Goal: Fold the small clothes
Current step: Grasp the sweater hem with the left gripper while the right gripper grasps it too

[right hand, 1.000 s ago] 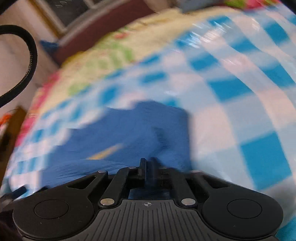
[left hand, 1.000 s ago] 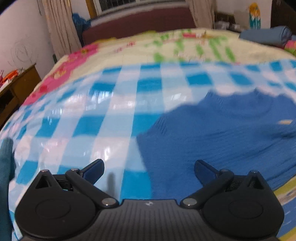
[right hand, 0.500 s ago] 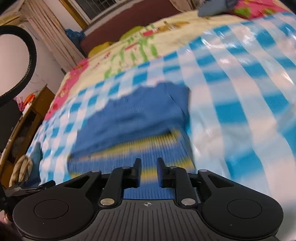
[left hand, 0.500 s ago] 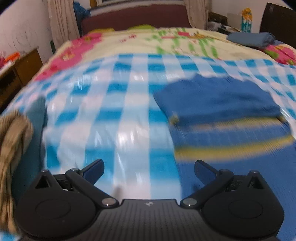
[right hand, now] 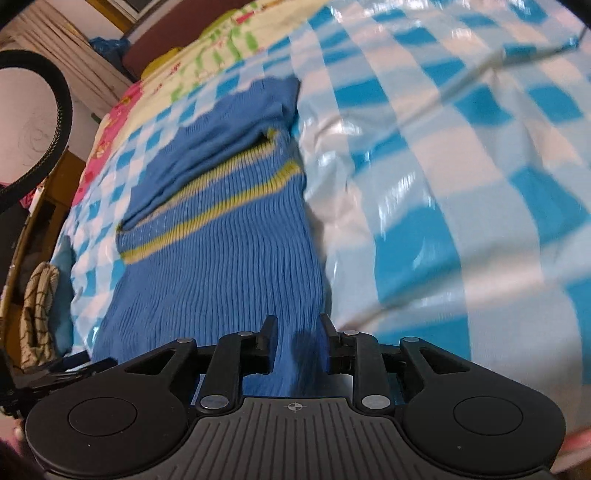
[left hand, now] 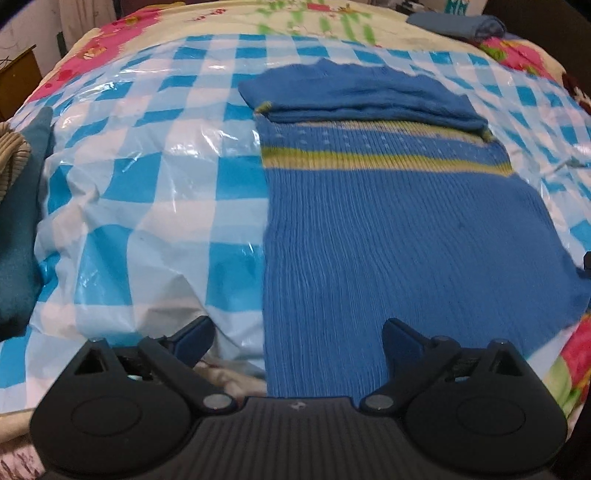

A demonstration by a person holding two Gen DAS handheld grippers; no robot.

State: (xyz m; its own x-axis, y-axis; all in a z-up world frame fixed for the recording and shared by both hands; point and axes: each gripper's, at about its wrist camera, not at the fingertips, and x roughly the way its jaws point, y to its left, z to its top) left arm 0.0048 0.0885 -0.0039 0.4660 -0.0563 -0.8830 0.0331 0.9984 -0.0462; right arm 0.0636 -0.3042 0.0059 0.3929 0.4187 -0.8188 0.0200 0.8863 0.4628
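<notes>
A small blue ribbed sweater (left hand: 388, 229) with yellow stripes lies flat on the blue-and-white checked plastic sheet (left hand: 147, 192). Its top part is folded down over itself at the far end. My left gripper (left hand: 297, 341) is wide open and empty, over the sweater's near left edge. In the right wrist view the sweater (right hand: 221, 251) runs away from me. My right gripper (right hand: 295, 338) is partly open with the sweater's near right edge between its fingers, which stand apart from the cloth.
A dark teal cloth (left hand: 18, 229) and a beige ribbed garment (left hand: 11, 155) lie at the sheet's left edge. A folded blue item (left hand: 458, 24) sits at the far right of the bed. A wooden cabinet (right hand: 44, 206) stands left of the bed.
Both grippers pulled back toward the sweater's near hem. The right gripper, shut on the sweater a second ago, has let go and opened partly. The folded top now lies at the far end.
</notes>
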